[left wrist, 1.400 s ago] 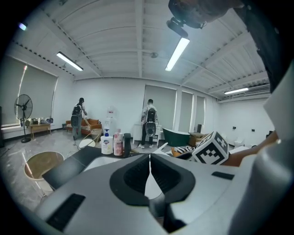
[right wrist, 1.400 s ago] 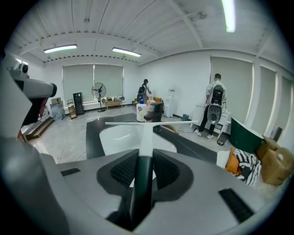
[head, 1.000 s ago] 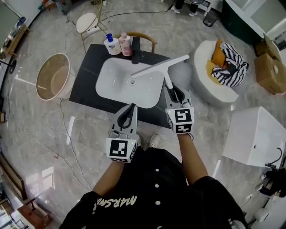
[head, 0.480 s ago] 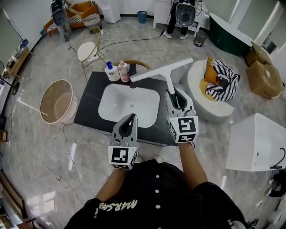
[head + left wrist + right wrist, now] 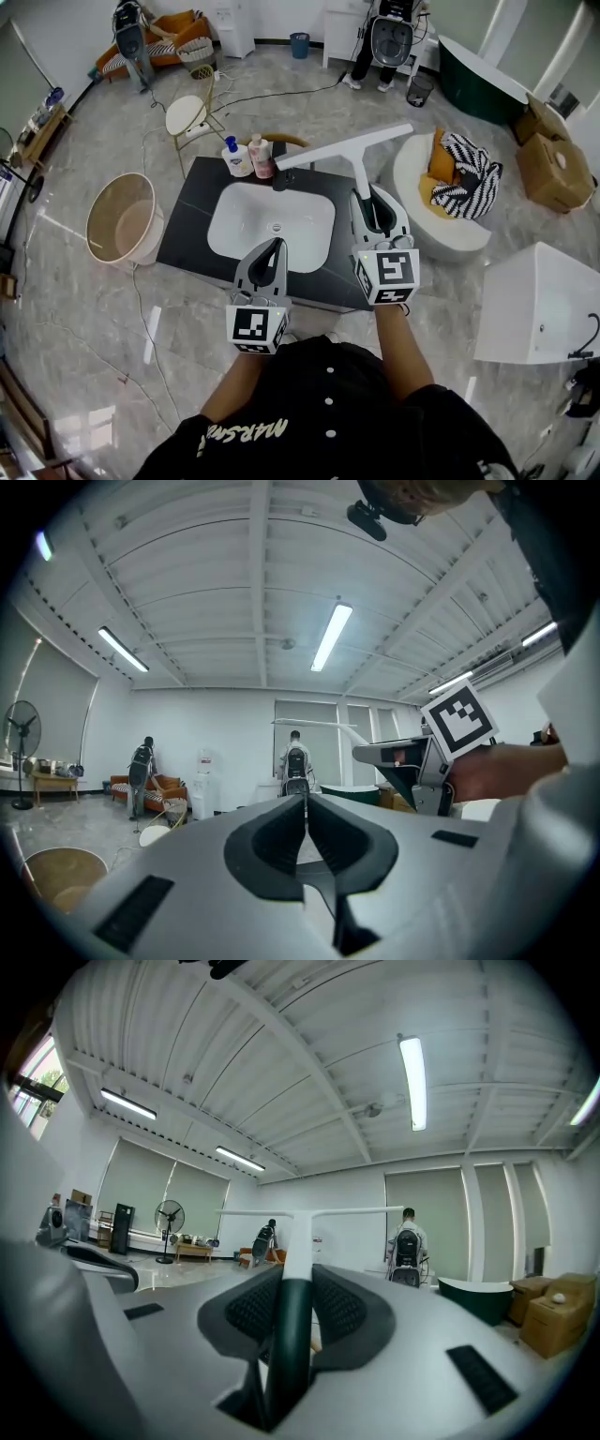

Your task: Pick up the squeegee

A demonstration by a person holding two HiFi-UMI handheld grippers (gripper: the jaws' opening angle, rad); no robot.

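The squeegee (image 5: 347, 146) is white with a long blade and a dark green handle. It hangs in the air above the back right corner of the sink counter, held by its handle in my right gripper (image 5: 367, 199), which is shut on it. In the right gripper view the handle (image 5: 292, 1335) runs straight out between the jaws and the blade (image 5: 314, 1212) lies level across the far end. My left gripper (image 5: 276, 247) floats over the counter's front edge, shut with nothing in it; its jaws meet in the left gripper view (image 5: 306, 801).
A black counter (image 5: 187, 225) with a white basin (image 5: 272, 225) lies below. Two soap bottles (image 5: 247, 155) and a dark tap (image 5: 279, 176) stand at its back. A round tub (image 5: 122, 217) sits left, a white seat with striped cloth (image 5: 450, 192) right, a white box (image 5: 539, 300) further right.
Both grippers have risen, the right one more, lifting the squeegee from just over the basin to well above the counter's back edge. The head view has tilted up, showing more of the room.
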